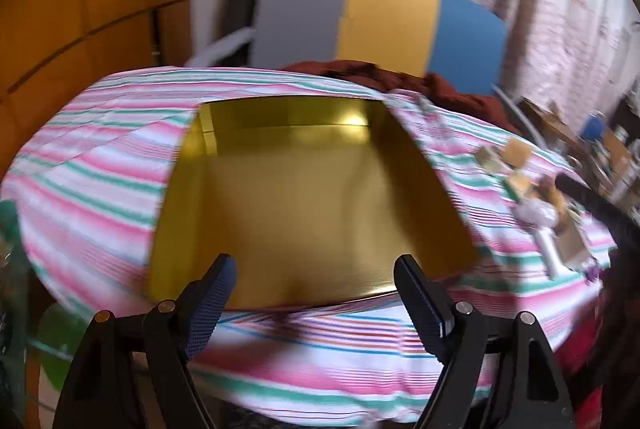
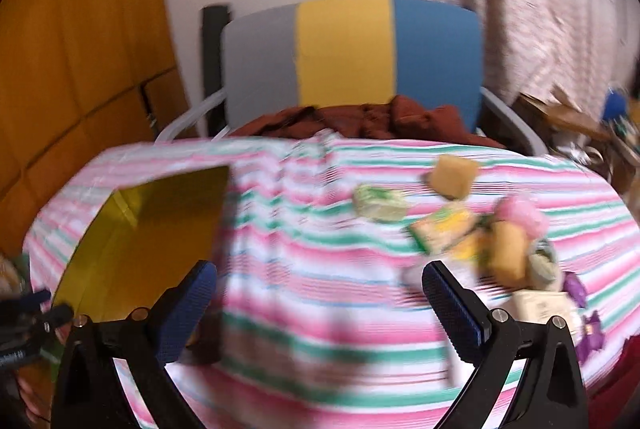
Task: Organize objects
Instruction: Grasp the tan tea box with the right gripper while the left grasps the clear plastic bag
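Both claws are spread and hold nothing. The left claw hangs at the near edge of the empty gold box, which lies on the striped bench. The right claw faces bare cloth, with the pile of small packets to its right — blurred, so kinds are unclear. A good next move would be to swing right and take an outer piece, perhaps the yellow block. A chair with brown cloth stands behind — not in the way.
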A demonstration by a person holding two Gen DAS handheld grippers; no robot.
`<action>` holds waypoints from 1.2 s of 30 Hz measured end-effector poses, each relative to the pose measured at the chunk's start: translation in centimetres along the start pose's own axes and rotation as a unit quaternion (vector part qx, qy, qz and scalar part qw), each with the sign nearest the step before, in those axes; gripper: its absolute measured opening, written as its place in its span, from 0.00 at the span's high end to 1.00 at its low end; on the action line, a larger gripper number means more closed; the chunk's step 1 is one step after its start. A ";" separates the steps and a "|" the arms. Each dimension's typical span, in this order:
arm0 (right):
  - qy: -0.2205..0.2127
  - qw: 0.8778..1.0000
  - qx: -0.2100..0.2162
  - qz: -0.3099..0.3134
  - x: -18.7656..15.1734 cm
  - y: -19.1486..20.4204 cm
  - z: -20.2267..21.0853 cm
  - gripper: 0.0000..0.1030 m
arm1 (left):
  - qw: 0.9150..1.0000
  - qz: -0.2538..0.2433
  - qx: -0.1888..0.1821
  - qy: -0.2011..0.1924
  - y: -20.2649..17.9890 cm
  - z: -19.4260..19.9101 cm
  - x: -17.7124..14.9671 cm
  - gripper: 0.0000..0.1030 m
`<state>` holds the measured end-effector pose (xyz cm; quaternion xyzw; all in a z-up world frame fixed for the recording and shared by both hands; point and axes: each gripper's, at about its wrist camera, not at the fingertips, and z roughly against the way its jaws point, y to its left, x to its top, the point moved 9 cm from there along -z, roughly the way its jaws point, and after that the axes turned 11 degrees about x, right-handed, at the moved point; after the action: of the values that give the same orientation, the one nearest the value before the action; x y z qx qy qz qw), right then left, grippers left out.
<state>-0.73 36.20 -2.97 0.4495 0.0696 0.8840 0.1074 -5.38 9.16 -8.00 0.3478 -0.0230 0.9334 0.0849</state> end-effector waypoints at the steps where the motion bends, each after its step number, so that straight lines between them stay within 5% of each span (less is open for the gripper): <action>1: -0.006 1.000 -0.006 -0.013 0.6 -1.6 0.6 0.00 | 1.000 -0.016 -0.008 -0.004 -1.2 0.2 0.3 0.20; 8: -0.037 0.986 -0.075 -0.141 2.2 -16.6 4.0 0.00 | 0.985 -0.135 -0.105 -0.012 -11.3 0.9 0.4 0.20; 14: -0.056 0.960 -0.065 -0.266 -0.2 -22.5 4.5 0.00 | 0.972 -0.185 -0.148 -0.006 -18.3 0.5 1.0 0.20; 20: -0.066 0.946 -0.047 -0.312 -1.0 -24.0 5.3 0.00 | 0.963 -0.181 -0.194 0.034 -24.3 -1.3 1.8 0.20; 26: -0.069 0.953 -0.033 -0.294 -0.4 -22.7 5.1 0.00 | 0.958 -0.161 -0.226 0.078 -29.2 -3.8 2.6 0.15; 31: -0.071 0.954 -0.015 -0.290 -0.2 -22.2 4.9 0.00 | 0.953 -0.174 -0.237 0.081 -33.1 -6.0 3.4 0.01; 36: -0.068 0.951 0.005 -0.301 -0.4 -21.9 4.6 0.00 | 0.950 -0.187 -0.233 0.093 -36.0 -8.9 3.7 0.00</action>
<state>6.02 57.43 -5.46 0.4674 0.1988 0.7775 0.3708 -7.56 46.01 -12.88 0.2279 -0.1663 0.8977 0.3383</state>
